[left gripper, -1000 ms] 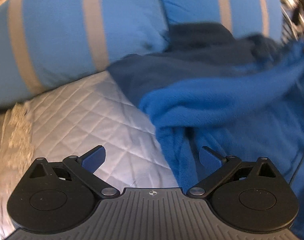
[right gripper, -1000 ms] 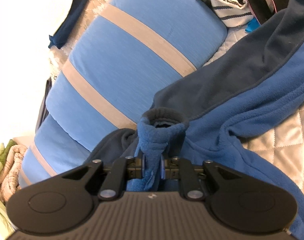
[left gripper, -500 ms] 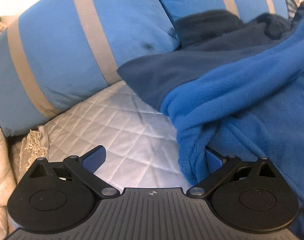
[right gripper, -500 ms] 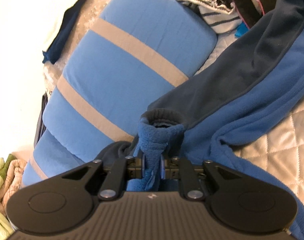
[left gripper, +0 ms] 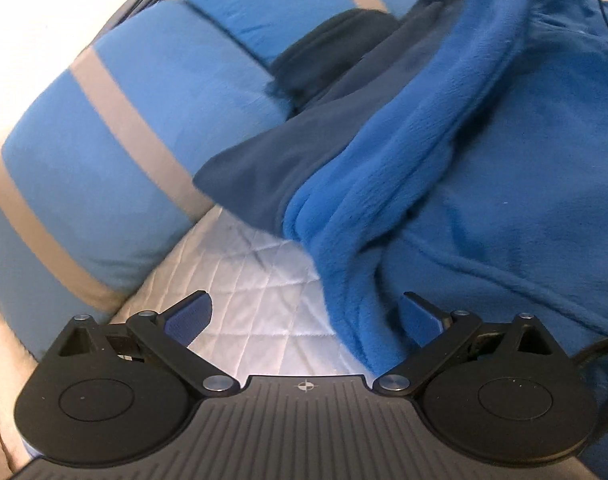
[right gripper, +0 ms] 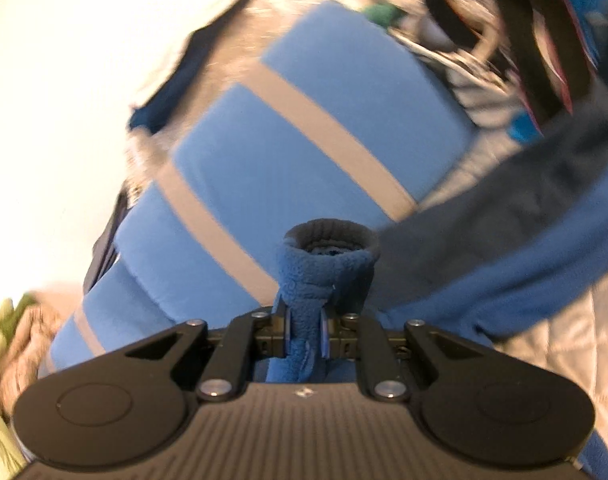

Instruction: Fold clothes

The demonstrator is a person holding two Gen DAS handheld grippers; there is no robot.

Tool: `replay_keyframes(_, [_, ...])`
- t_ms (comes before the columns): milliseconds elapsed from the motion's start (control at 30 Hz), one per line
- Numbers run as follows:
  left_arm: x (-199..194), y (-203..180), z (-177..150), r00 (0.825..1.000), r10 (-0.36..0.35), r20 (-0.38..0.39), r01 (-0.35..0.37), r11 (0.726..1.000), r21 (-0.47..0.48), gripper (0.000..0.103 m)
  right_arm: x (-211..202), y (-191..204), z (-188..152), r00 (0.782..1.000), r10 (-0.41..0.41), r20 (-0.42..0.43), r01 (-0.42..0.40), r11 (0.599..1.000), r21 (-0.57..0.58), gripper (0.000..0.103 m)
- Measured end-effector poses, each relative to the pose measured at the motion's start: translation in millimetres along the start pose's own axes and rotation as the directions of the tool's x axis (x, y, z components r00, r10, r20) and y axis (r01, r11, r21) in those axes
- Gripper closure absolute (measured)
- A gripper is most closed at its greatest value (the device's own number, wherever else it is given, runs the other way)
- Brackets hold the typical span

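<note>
Left gripper [left gripper: 304, 316] with fingers [left gripper: 190, 312] spread wide, nothing clamped; a rumpled fold of the bright blue fleece garment with dark navy panels [left gripper: 484, 184] lying between them, close against the right-hand finger, not pinched; contact there impossible to judge.

Right gripper [right gripper: 305, 330] with fingers nearly together, pinching a bunched strip of the same fleece garment [right gripper: 504, 264]; just past the fingertips, a rolled dark navy cuff [right gripper: 331, 236] standing up like a small open tube; the rest of the fabric trailing off to the right, navy panel above, bright blue below; much of this view smeared by blur.

Garment spread over a white diamond-quilted bed cover [left gripper: 248, 276], its upper edge draped against two plump light-blue pillows with grey-beige stripes [left gripper: 116, 152]; one pillow end-on to the other, a dark navy fold tucked in the gap between them.

In the right wrist view, a heap of mixed clothing [right gripper: 476, 52] beyond the pillows at upper right, too blurred to sort; pale green and beige folded cloth [right gripper: 8, 344] at the lower left edge.
</note>
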State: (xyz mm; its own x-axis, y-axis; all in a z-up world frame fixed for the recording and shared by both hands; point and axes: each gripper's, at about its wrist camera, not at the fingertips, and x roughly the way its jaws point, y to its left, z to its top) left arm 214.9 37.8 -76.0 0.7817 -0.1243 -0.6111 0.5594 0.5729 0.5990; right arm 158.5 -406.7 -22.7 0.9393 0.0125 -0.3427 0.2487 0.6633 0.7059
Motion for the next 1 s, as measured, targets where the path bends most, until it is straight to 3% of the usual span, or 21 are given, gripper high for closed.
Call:
replay_keyframes(233, [-11.3,3.9,10.5,0.998,0.005,0.061,-0.003,0.999,-0.036,0.002,-3.6,87.8,47.8,0.998,0.042,-0.041,-0.048,0.987,-0.155,0.089])
replay_keyframes(300, [-10.9,3.3,13.6,0.997,0.023,0.075,-0.018,0.998,-0.058,0.017,-2.8,108.5,58.8,0.998,0.055,-0.036,-0.06,0.983,-0.175,0.089])
replay_keyframes(467, [-8.5,-3.2,20.6,0.994,0.032,0.106,-0.025,0.997,-0.069,0.023,1.1,157.6,80.0,0.997,0.079,-0.003,-0.078,0.971,-0.225,0.089])
replay_keyframes(633, [-12.1,-13.3,23.6,0.988,0.018,0.15,-0.012,0.999,-0.036,0.045,11.3,186.2,91.8,0.997,0.08,0.007,-0.076,0.968,-0.24,0.089])
replay_keyframes(667, [-13.0,-15.6,23.0,0.987,0.014,0.158,-0.011,1.0,-0.019,0.055,13.6,189.0,93.6,0.997,0.076,0.007,-0.072,0.969,-0.236,0.089])
replay_keyframes(700, [-14.9,-18.2,21.3,0.986,0.011,0.164,-0.01,1.0,-0.002,0.071,16.0,191.8,95.4,0.997,0.072,0.008,-0.069,0.97,-0.232,0.089])
replay_keyframes(767, [-19.4,-22.9,16.5,0.985,0.003,0.17,-0.009,0.999,0.033,0.087,20.6,196.2,98.0,0.998,0.063,0.007,-0.06,0.971,-0.229,0.09])
replay_keyframes(900, [-24.8,-20.4,3.9,0.985,0.021,0.169,-0.035,0.996,0.082,0.088,27.2,199.3,98.9,0.999,0.048,-0.002,-0.047,0.973,-0.227,0.09])
replay_keyframes(1000, [-26.0,-14.1,0.9,0.988,0.01,0.151,-0.02,0.997,0.068,0.082,28.1,197.1,95.1,0.999,0.043,-0.026,-0.047,0.977,-0.207,0.09])
